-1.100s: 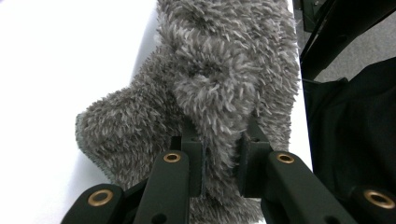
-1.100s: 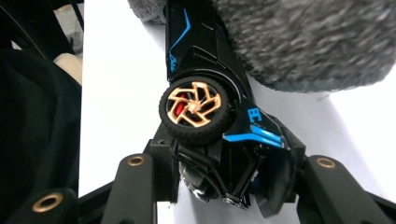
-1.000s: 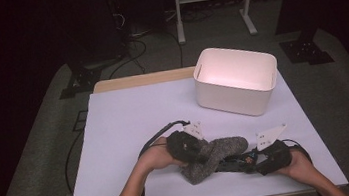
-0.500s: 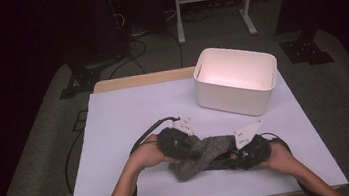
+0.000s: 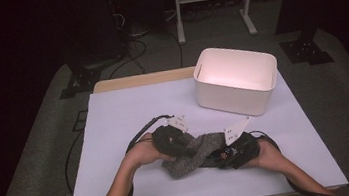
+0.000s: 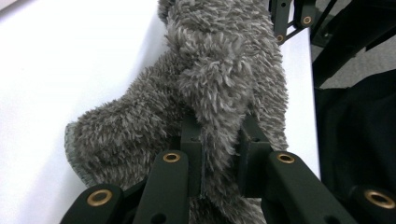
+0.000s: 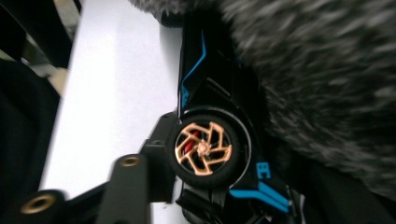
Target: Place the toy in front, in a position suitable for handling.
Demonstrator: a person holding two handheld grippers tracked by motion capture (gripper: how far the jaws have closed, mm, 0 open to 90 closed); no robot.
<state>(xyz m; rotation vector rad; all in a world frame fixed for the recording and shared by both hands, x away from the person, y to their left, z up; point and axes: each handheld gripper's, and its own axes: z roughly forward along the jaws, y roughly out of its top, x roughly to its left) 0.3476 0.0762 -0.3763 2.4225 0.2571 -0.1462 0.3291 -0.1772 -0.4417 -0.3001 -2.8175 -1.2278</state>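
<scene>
On the near part of the white table (image 5: 129, 113), between the two hands, lies a fluffy grey sock (image 5: 194, 151), and the work in hand looks like pushing a black toy car (image 7: 219, 140) into it. The left gripper (image 6: 219, 154) has its jaws pressed together on a fold of the sock, with the pile bulging out between them in the left gripper view. The right gripper (image 5: 230, 154) sits at the sock's right end, touching it; in the right gripper view one black jaw lies against the car beside its copper-coloured wheel (image 7: 203, 148), but the other jaw is hidden behind the car, so I cannot tell how firmly the car is held, though it appears gripped. The car's nose already meets the grey pile at the far side of that view. To do this step well, the left gripper should keep the fabric clamped and pull slightly away so the opening stays taut, while the right feeds the car straight along the sock's length and not at an angle, where wheels could snag on the loops. A white bin (image 5: 236, 79) stands well apart at the far right, clear of both hands.
</scene>
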